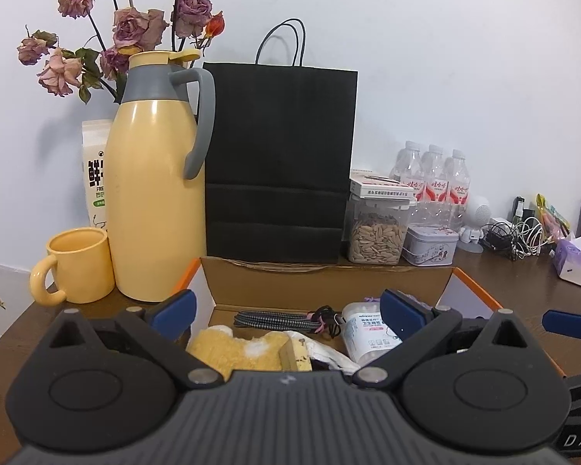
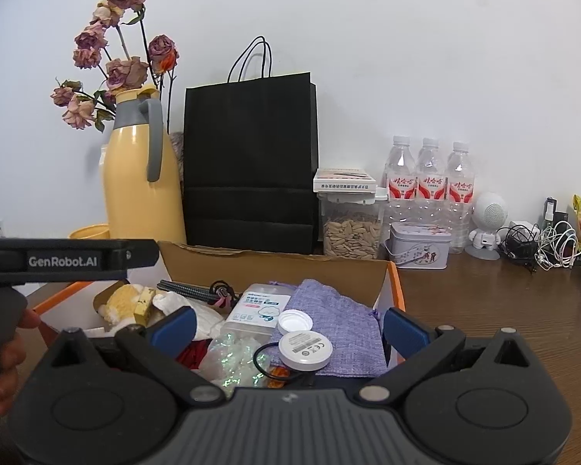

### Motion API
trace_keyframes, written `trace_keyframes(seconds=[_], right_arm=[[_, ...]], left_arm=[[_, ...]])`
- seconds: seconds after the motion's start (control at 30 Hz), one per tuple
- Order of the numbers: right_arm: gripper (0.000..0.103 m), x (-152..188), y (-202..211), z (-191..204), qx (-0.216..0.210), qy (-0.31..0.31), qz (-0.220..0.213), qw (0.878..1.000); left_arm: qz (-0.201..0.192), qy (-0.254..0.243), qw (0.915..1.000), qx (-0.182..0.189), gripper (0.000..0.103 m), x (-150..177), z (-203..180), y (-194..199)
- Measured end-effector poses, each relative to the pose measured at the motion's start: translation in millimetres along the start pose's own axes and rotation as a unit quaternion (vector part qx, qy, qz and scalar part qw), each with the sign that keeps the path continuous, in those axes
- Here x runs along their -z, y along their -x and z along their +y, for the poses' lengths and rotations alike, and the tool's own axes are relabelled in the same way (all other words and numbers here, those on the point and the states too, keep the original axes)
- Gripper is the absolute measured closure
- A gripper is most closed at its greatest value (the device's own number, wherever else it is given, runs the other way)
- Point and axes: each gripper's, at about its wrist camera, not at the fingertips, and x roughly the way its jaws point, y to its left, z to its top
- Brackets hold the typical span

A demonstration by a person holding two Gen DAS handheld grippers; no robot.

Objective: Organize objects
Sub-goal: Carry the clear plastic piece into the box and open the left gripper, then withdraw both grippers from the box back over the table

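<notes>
Brown desk (image 2: pixel 484 310): left claw (image 2: pixel 69 261) body reads "GenRobot.AI".

The box (image 2: pixel 383 283) is open from above; jug (image 1: pixel 151 201) and paper bag (image 1: pixel 279 162) wall its far side, and bare desk (image 2: pixel 484 310) lies to its right.

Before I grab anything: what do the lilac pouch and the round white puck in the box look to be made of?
Lilac drawstring pouch: coarse woven fabric, matte, weave visible, probably linen-like. Round white puck: smooth hard plastic, by its satin sheen and printed markings.
</notes>
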Motion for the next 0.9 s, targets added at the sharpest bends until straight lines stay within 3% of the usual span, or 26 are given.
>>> trace_keyframes(seconds=[0.23, 0.57, 0.9], right_arm=[[0.0, -6, 11, 2, -0.002, 0.004, -0.014, 1.0], [0.0, -11, 51, 18, -0.016, 0.014, -0.025, 0.999], [0.0, 2, 102, 28, -0.024, 0.005, -0.006, 1.0]], left_arm=[[-0.005, 0.001, 1.0, -0.001, 0.0, -4, 0, 17], [-0.015, 0.001, 0.9998, -0.01, 0.0, -1, 8, 75], [0.016, -0.014, 0.9995, -0.025, 0.0, 17, 17, 138]])
